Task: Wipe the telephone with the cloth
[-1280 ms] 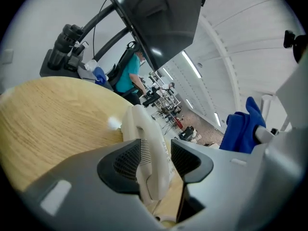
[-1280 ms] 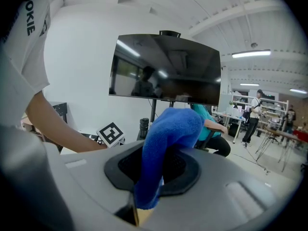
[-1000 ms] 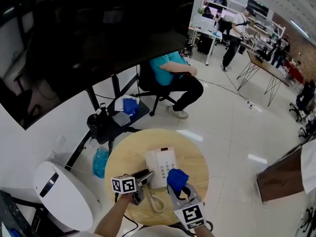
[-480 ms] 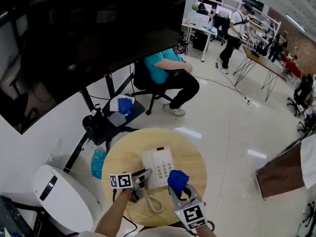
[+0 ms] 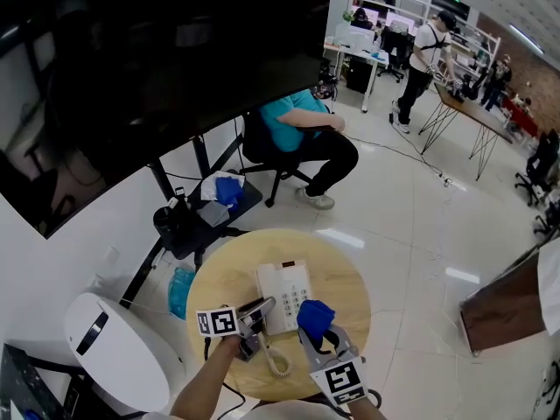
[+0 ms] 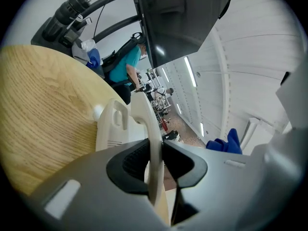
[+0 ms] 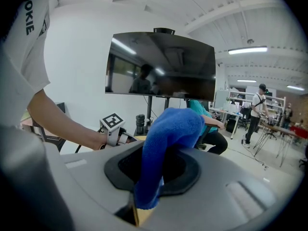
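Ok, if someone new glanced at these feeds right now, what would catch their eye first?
First the blue cloth bunched in the right gripper, held just beside the white telephone on the round wooden table. Next the left gripper, its jaws closing on the handset that stands between them. Behind, a big dark screen looms over the table.

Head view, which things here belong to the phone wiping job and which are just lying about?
Job: telephone; its handset, between the closing left claw; blue cloth, held in the right claw; round table.
Lying about: bluish bag on the floor; white device; black stand.
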`<state>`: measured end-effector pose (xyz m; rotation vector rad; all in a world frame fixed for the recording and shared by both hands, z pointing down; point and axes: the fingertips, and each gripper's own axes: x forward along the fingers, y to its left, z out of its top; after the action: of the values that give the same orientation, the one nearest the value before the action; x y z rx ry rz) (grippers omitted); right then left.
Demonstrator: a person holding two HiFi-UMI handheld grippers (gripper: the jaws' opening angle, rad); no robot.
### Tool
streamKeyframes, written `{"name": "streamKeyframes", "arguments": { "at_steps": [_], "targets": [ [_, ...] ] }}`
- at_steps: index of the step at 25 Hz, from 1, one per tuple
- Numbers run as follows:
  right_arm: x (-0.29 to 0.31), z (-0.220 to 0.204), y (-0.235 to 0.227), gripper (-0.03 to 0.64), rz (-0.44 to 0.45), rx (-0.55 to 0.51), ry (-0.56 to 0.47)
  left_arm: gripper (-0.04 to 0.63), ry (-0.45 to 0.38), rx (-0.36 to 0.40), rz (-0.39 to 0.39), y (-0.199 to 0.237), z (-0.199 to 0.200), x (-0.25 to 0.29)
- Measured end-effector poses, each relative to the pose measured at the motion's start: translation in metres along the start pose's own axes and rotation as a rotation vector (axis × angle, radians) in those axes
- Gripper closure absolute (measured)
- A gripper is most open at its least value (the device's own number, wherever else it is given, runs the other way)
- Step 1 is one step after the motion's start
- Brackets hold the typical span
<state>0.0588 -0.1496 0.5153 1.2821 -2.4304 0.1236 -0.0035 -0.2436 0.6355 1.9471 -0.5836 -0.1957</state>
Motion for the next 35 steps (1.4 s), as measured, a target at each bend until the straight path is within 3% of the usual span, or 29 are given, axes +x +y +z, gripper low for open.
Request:
{"name": "streamKeyframes", "arguments": {
  "at_steps": [8,15,22,35],
  "targets": [
    [-0.001,0.020,0.015,0.557,0.029,-0.009,-0.064,0.514,-0.078,0.002,-0.095,-0.064,0.015,-0.011],
    [0.000,0.040,0.027,0.557,0.046,-0.029,-0.116,0.514,-0.112,0.067,-0.171,-0.117,0.022,-0.023],
    [-0.005,0.065,0.033,0.556,0.049,-0.046,-0.175,0.514,-0.125,0.118,-0.187,-0.139,0.021,-0.040],
    [0.016,0.184,0.010,0.557,0.001,-0.183,-0.372,0.514,-0.062,0.240,-0.228,-0.172,-0.004,-0.050]
  ]
}}
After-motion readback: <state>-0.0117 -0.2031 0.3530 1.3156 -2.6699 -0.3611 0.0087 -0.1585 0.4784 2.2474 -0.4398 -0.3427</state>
